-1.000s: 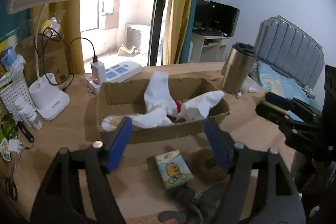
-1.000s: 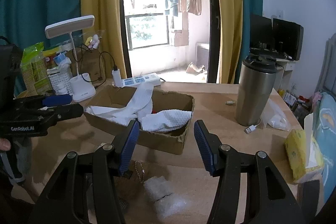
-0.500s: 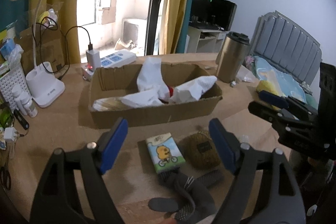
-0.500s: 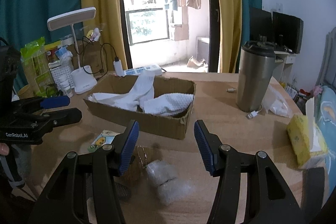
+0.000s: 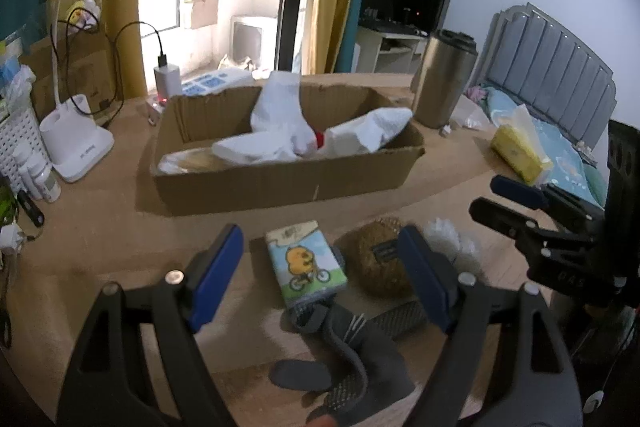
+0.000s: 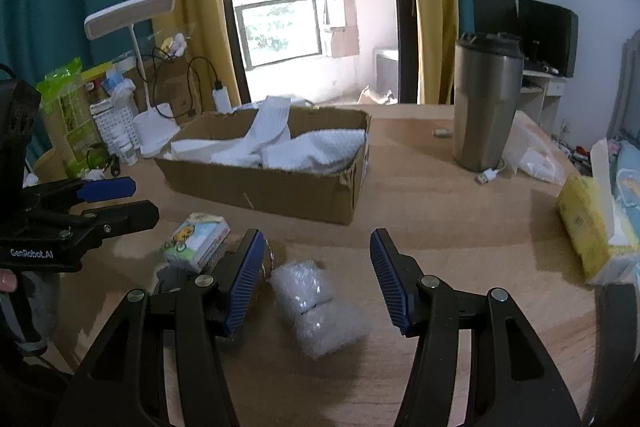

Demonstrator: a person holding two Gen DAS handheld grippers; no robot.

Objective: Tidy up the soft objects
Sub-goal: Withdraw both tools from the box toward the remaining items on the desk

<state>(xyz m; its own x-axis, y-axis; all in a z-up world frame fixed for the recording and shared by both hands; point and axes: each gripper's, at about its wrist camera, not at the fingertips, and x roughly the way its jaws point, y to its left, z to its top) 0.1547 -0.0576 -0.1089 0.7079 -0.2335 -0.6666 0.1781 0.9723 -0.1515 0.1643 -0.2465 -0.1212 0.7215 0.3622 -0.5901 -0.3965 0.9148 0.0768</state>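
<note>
Soft objects on the desk in front of the cardboard box point(image 5: 280, 183), both grippers poised above them, nothing yet gripped.

White socks point(image 5: 280, 131) were already seen heaped inside the box, so the step in hand was judged to be the pick-up of the loose items lying just before its near wall. A grey glove point(image 5: 352, 359) was seen nearest the camera, a tissue pack point(image 5: 306, 263) with its long axis pointed towards the box, a brown scrubber point(image 5: 380, 267) just beside it, and a bubble-wrap roll point(image 6: 316, 303) laid aslant to the box. The left gripper point(image 5: 320, 271) was held wide around the pack, untouched; the right gripper point(image 6: 316, 277) was held moderately apart over the roll, empty. A lowering and a closing across each short axis were judged to be called for next.
</note>
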